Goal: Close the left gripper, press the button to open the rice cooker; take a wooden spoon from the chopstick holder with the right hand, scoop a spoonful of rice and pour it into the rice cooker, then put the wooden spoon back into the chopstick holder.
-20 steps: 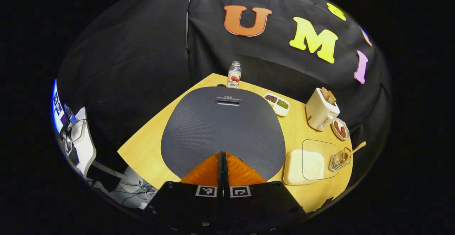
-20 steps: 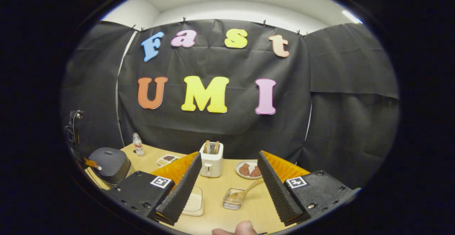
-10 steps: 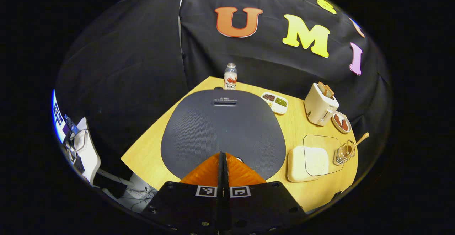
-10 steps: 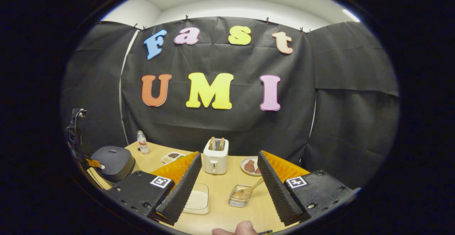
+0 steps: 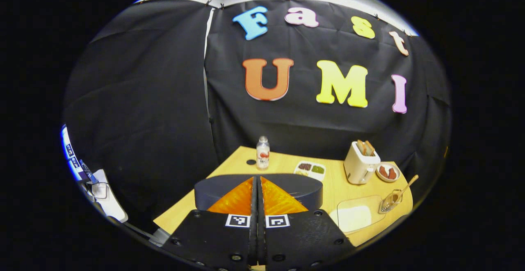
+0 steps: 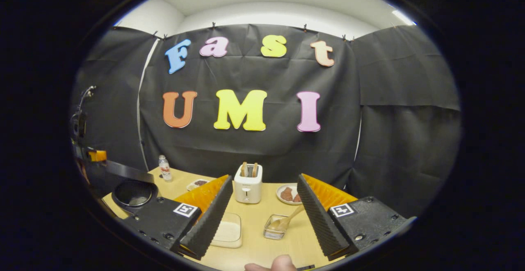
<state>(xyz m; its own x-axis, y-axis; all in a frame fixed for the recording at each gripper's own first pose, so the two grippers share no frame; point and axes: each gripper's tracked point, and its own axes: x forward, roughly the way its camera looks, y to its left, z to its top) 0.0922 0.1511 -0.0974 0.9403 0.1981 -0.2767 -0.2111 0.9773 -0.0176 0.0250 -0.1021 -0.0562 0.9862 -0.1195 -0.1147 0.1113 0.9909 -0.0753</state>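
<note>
- My left gripper (image 5: 257,181) had its two fingers pressed flat together, nothing between them; seen from the left gripper view, their ribbed wedge faces met in one thin seam.
- Just past those tips lay the rice cooker (image 5: 258,189), a dark, matte, rounded body. In the right gripper view its lid (image 6: 127,171) stood raised as a thin dark slab over the round, glossy inner pot (image 6: 133,193), at the table's left edge.
- My right gripper (image 6: 262,205) was wide open and held nothing; the inner faces of its fingers (image 6: 209,217) were ridged foam.
- Wooden spoon (image 6: 287,221): pale wood, long straight handle, leaning in the chopstick holder (image 6: 274,232), a small clear ribbed box toward the table's front right. My right gripper was not touching it.
- Rice container (image 6: 227,234): cream, rounded-rectangle tub with a clear flat lid, just left of the holder.
- Table (image 6: 250,250): light wood-grain top.
- At the back edge: a white boxy toaster (image 6: 247,187) with two bread slices upright in its slots, a round plate (image 6: 287,194) of reddish-brown pieces beside it, a shallow divided tray (image 5: 310,168) of dark and green grains, and a small clear bottle (image 5: 262,153) at the back left corner.
- A fingertip (image 6: 272,263) showed at the bottom of the right gripper view.
</note>
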